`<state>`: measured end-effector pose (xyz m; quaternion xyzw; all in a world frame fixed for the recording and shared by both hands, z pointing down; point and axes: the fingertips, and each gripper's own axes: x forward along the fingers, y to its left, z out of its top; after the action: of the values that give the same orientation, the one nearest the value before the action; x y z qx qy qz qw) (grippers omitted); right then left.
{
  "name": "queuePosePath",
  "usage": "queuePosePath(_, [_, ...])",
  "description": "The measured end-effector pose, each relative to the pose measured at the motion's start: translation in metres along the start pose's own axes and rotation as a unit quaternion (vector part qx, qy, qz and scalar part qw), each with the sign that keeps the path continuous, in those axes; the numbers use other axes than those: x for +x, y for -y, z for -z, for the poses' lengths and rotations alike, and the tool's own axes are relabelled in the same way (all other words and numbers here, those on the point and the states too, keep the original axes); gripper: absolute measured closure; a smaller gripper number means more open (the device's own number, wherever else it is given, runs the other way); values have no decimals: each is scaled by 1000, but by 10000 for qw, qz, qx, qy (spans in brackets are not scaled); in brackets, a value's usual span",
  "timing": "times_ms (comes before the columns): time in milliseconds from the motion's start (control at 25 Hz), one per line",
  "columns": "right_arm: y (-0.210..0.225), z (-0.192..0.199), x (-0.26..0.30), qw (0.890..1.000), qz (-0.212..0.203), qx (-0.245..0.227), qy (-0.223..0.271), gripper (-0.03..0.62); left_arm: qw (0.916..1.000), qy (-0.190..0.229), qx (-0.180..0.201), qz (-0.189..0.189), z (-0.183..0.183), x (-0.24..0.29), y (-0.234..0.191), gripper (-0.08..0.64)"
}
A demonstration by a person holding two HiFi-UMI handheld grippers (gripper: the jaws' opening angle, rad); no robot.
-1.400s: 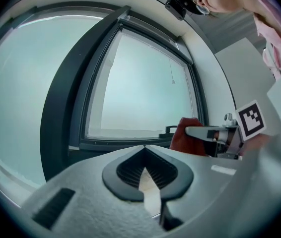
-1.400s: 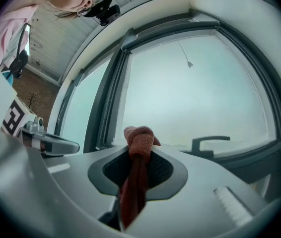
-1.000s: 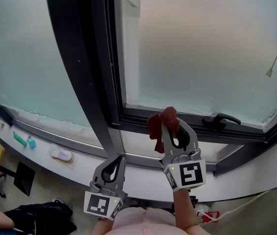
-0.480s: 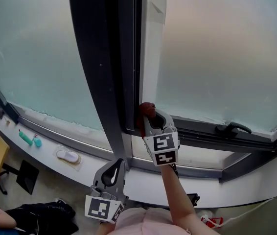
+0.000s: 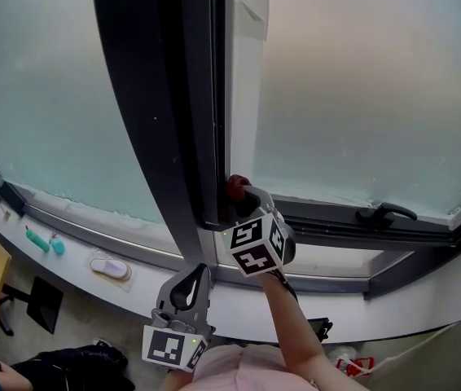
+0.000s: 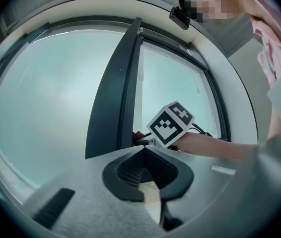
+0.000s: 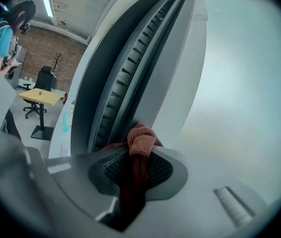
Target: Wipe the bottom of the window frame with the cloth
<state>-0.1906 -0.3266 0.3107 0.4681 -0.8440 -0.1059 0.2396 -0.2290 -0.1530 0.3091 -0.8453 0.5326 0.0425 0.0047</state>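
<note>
A red-brown cloth is clamped between the jaws of the right gripper. In the right gripper view a knotted bunch of the cloth is seen standing above the tips of the right gripper, while the rest hangs down between the jaws. The cloth is held at the lower left corner of the window frame, where the bottom rail meets the dark upright post. It appears pressed into that corner, though actual contact cannot be confirmed. The bare arm behind the right gripper is stretched up towards the corner.

The left gripper is held low, below the white sill and well apart from the cloth. In the left gripper view the jaws of the left gripper are seen brought together at their tips with nothing between them. The right gripper's marker cube is seen just beyond them.

A dark handle lies on the bottom rail near its right end. Frosted glass fills the panes on both sides of the post. Two teal items and a white item lie on the sill towards its left end.
</note>
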Motion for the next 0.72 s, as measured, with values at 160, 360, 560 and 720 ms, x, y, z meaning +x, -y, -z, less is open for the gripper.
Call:
queuePosePath(160, [2, 3, 2, 9996, -147, 102, -228, 526, 10000, -7, -13, 55, 1, 4, 0, 561])
queuePosePath(360, [4, 8, 2, 9988, -246, 177, -379, 525, 10000, -30, -51, 62, 5, 6, 1, 561])
queuePosePath(560, [13, 16, -4, 9985, -178, 206, -470, 525, 10000, -28, -46, 76, 4, 8, 6, 561])
queuePosePath(720, [22, 23, -10, 9982, -139, 289, -516, 526, 9999, -29, -43, 106, 5, 11, 12, 561])
